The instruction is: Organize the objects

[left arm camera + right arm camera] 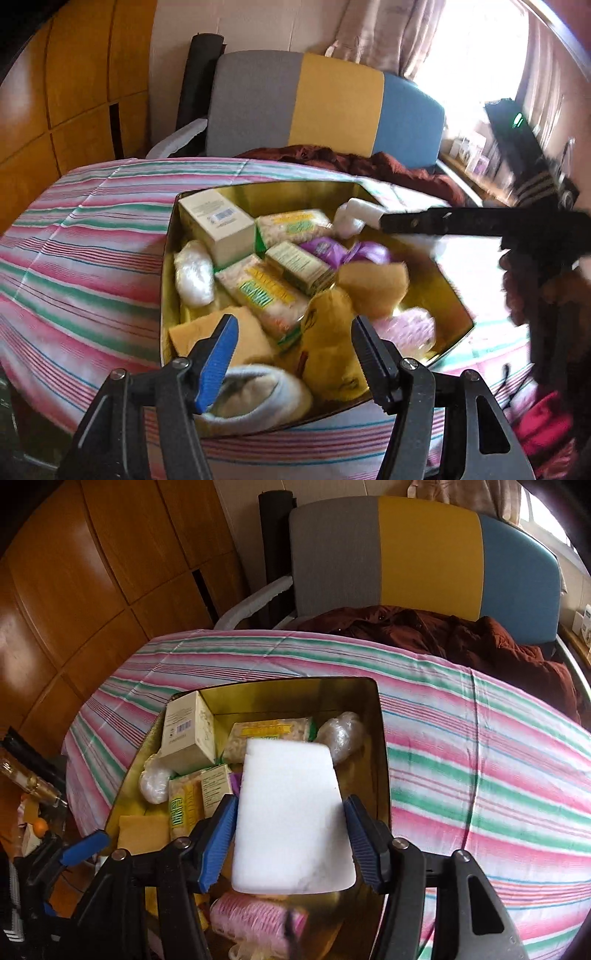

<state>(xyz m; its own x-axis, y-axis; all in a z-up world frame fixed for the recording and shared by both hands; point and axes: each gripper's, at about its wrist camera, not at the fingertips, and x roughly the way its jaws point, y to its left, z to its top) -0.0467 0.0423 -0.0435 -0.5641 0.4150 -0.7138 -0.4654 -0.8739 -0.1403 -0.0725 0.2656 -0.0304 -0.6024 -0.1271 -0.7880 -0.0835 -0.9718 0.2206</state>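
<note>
Foam block (291,819), white, sits pinched in the right hand-held gripper (291,843) above the gold tin (382,760); lower it flat into the bare right side. Left hand-held gripper (291,354) hangs wide, empty.

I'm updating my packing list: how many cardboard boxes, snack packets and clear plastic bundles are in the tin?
Cardboard boxes: 2
Snack packets: 2
Clear plastic bundles: 2
Total: 6, leaving out the white sponge held in the right gripper.
</note>
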